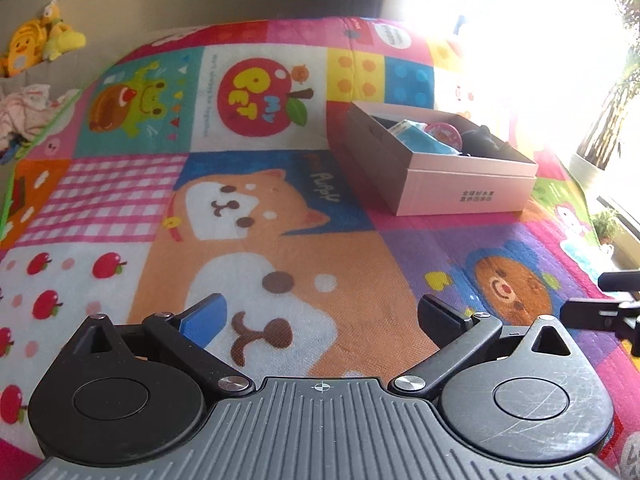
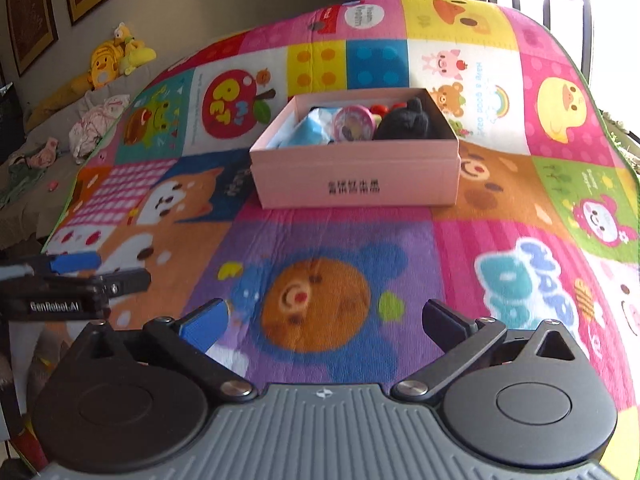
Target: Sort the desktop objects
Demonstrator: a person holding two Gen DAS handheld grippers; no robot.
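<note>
With both my left gripper (image 1: 322, 316) and right gripper (image 2: 325, 320) fingers spread wide and empty, the pink box (image 2: 356, 176) at frame centre looks filled, so next I scan the play mat (image 2: 500, 216) for leftovers.

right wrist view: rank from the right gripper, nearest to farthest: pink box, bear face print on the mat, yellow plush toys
Measured from the right gripper, which is open and empty:
1. Bear face print on the mat, directly beyond the fingertips.
2. Pink box, straight ahead at mid-mat, already holding items.
3. Yellow plush toys, far upper left, off the mat by the wall.
</note>
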